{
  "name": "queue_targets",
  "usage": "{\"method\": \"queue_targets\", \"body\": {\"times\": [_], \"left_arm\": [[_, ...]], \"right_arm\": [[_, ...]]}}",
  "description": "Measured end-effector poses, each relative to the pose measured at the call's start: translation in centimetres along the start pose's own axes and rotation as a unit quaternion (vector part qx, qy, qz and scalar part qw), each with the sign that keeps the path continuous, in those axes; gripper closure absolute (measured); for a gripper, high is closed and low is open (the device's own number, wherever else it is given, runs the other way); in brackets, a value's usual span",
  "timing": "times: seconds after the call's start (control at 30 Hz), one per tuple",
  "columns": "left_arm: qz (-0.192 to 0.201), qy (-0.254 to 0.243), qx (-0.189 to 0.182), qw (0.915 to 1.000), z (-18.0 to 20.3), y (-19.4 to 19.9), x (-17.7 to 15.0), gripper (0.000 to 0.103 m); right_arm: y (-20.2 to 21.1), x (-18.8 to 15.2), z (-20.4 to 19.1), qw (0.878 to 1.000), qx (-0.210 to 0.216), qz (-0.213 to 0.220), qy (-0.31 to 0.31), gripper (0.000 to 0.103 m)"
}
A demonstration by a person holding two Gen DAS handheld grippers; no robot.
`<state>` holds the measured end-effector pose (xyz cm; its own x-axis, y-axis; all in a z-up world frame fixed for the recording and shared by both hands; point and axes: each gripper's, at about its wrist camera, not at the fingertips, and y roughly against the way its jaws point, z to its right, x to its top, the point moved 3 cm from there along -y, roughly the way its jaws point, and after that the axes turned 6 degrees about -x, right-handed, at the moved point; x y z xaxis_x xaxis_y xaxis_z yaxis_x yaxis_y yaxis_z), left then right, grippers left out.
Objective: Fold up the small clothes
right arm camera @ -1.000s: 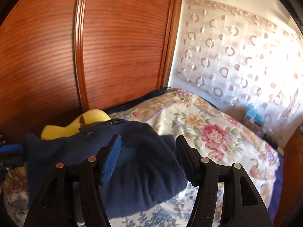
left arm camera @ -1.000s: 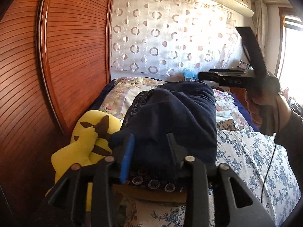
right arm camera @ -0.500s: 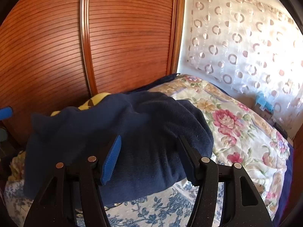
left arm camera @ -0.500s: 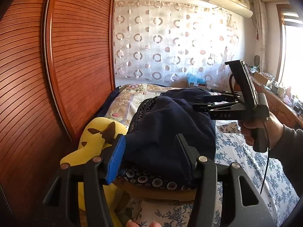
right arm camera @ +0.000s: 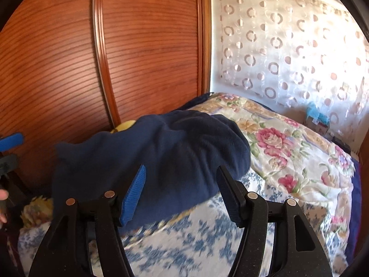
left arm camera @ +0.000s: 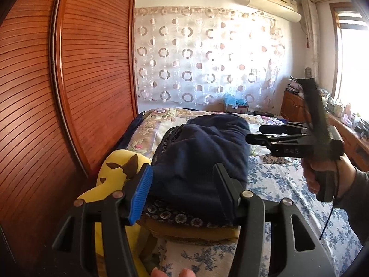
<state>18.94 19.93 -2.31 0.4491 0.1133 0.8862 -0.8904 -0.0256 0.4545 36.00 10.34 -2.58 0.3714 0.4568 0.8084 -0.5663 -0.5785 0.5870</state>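
While the navy garment lies folded on the pile at mid-frame on the bed, left tongs gape empty and right tongs, still widening, hold nothing, so both should back off gently without snagging cloth.

We see daylight flooding from the window at three o'clock, blown out; the bedsheet at six o'clock smears with motion blur; fisheye edges bend and darken.
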Motion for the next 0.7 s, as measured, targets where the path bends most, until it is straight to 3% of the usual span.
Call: {"method": "queue_targets", "body": {"times": [0.37,0.7], "left_arm": [[-0.007,-0.024,-0.024,0.9994,5.1,2.5,-0.5,0.048],[-0.006,-0.045,-0.039,0.9982,10.8,4.7,-1.5,0.048]], "right_arm": [[12.3,-3.9,1.5,0.997,-0.045,0.045,-0.042,0.015],[22.6,-9.5,4.2,0.982,-0.155,0.061,-0.091,0.013]]}}
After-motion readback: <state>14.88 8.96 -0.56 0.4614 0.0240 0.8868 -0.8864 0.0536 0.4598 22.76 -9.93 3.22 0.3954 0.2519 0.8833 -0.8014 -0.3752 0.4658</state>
